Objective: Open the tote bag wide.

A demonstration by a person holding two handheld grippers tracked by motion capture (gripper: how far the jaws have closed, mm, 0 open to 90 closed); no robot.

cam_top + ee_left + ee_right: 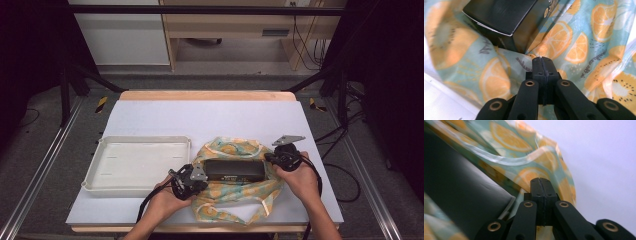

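1. Nearest the high camera: the person's two forearms enter from the bottom edge, each hand carrying a black two-jaw gripper. The left gripper (192, 175) sits at the left end of the box; the right gripper (280, 156) sits at the right end.
2. White rectangular table surface (210, 117), set on a wooden tabletop, bears everything below.
3. Shallow cream plastic tray (107, 185), rectangular, lies on the left half of the table, just beside the bag and apart from it.
4. Soft fabric bag printed with orange slices and kiwi on a pale teal ground (235, 192) lies near the front edge, right of centre. Its mouth is spread wide around the box, and a strap loops toward the front edge.
5. Black rectangular cardboard box (234, 170) lies inside the bag's mouth. Its long axis runs left to right across the table, parallel to the front edge, with one end toward each gripper. Small pale lettering shows on its side.
6. Left gripper view: jaws pressed fully together, with bag fabric (574, 37) directly at and beneath their tips; whether cloth is pinched cannot be told. A box corner (501, 17) lies beyond.
7. Right gripper view: jaws likewise fully together at the bag's rim (534, 170); a pinch cannot be confirmed. The box's dark face (461, 192) is alongside.
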